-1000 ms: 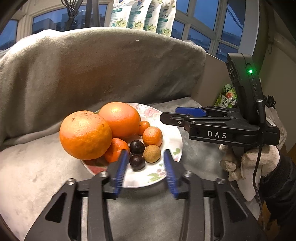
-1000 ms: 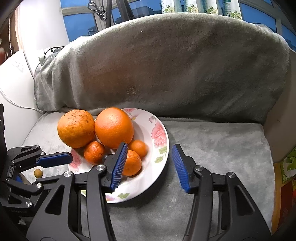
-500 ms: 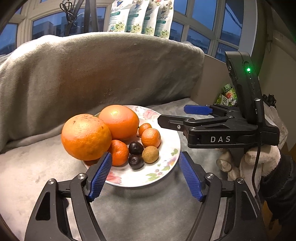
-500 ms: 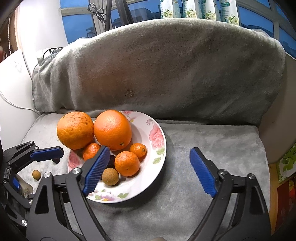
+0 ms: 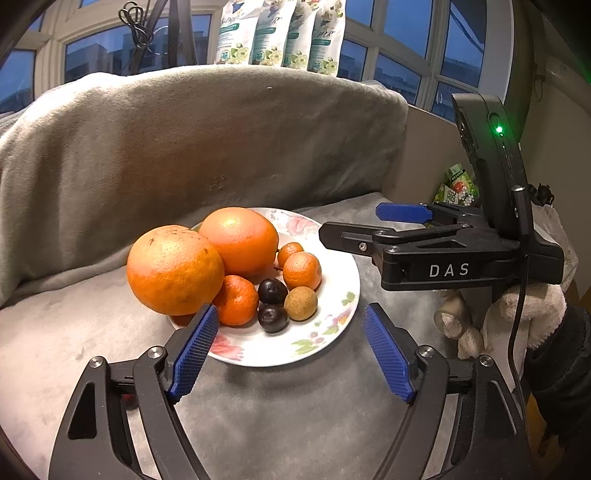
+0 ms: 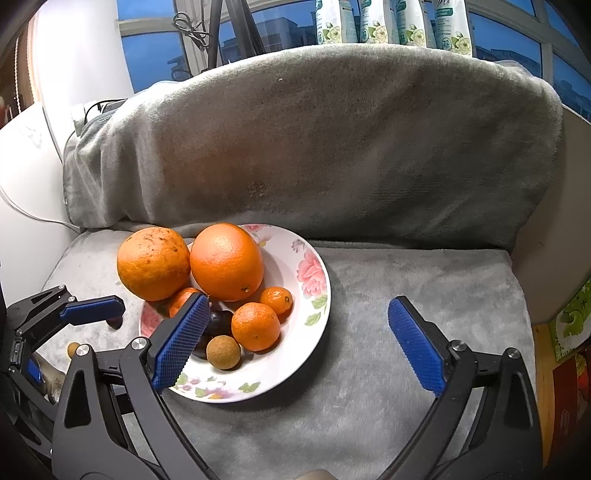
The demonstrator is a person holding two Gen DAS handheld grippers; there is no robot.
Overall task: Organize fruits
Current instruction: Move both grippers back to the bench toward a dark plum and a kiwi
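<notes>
A white floral plate (image 5: 332, 325) (image 6: 306, 332) sits on the grey blanket-covered seat. It holds two large oranges (image 5: 175, 275) (image 5: 240, 242), three small mandarins (image 5: 301, 271), two dark plums (image 5: 272, 291) and a brown longan (image 5: 301, 303). The left large orange (image 6: 153, 264) rests at the plate's left rim. My left gripper (image 5: 288, 350) is open and empty just in front of the plate. My right gripper (image 6: 295, 345) is open and empty, over the plate's right front edge. A small brown fruit (image 6: 73, 349) lies on the seat left of the plate.
The blanket-draped backrest (image 6: 332, 147) rises behind the plate. Floral packets (image 5: 280, 33) stand on the window ledge. A green snack bag (image 5: 456, 186) lies at the right. The right gripper's body (image 5: 461, 266) shows right of the plate in the left wrist view.
Both grippers have opened wide and drawn back a little from the plate. The longan now lies free on the plate.
</notes>
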